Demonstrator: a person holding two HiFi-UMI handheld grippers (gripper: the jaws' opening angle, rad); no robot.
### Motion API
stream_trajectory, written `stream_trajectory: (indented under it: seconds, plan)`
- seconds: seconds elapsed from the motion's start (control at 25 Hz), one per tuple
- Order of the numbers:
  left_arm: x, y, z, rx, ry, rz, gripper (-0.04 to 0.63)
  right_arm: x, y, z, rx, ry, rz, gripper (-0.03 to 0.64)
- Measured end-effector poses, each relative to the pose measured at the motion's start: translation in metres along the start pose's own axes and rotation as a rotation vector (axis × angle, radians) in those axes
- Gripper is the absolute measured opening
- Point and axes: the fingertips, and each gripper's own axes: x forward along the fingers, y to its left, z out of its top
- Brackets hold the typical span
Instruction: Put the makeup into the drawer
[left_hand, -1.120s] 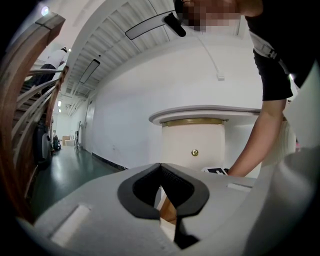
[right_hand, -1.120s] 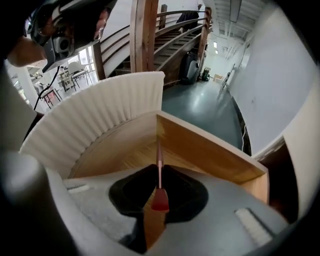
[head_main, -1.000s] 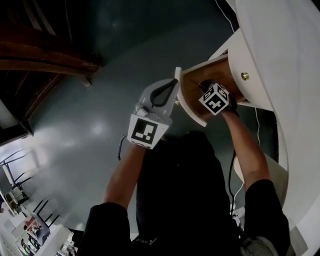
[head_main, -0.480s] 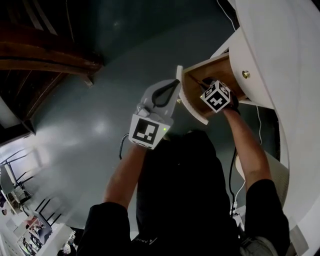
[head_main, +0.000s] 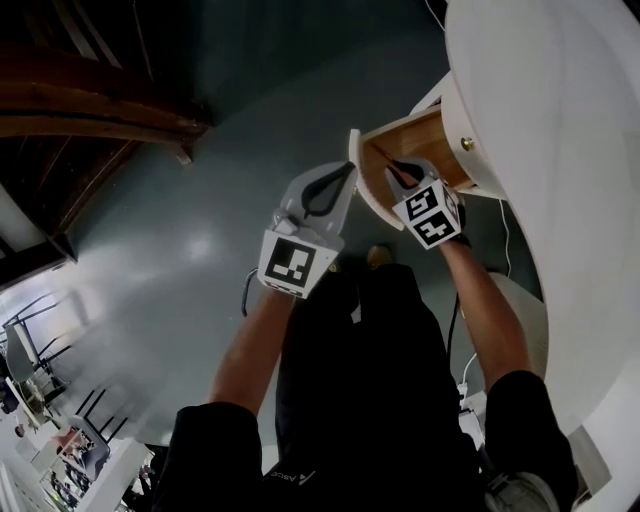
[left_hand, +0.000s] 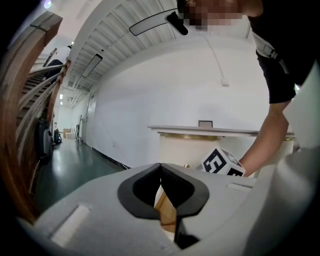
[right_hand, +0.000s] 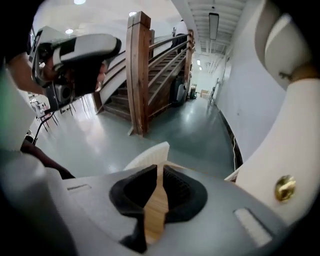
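Head view: right gripper (head_main: 393, 167) in the open drawer (head_main: 425, 135), left gripper (head_main: 351, 168) beside, both fingers clenched.

Scanning for print and finding none legible, just coded black-and-white squares on the left gripper's cube (head_main: 295, 262) and the right gripper's cube (head_main: 428, 215).

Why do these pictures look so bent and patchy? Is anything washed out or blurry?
Head view: glare on the floor, staircase in deep shadow. Left gripper view: fisheye bending, black corners, left claw soft up close. Right gripper view: the wooden post bows, right claw slightly blurred.
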Motion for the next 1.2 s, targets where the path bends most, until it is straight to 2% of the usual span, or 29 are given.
stream_trajectory:
  seconds: [0.24,0.6,0.92,1.2]
  plan:
    - [-0.018,-0.003,0.077,-0.012,-0.009,0.012,0.011,-0.094,0.01,0.09,0.055,-0.175,-0.018,0.018]
    - [-0.05,-0.008,0.175,-0.039,-0.057,0.034,0.011,-0.217,0.019,0.204,0.05,-0.386,-0.043,0.004]
    - [-0.078,-0.034,0.247,-0.029,-0.135,0.012,0.011,-0.315,0.033,0.266,0.054,-0.595,-0.07,0.003]
    - [-0.1,-0.061,0.294,-0.01,-0.183,-0.008,0.011,-0.391,0.041,0.292,0.109,-0.76,-0.081,0.003]
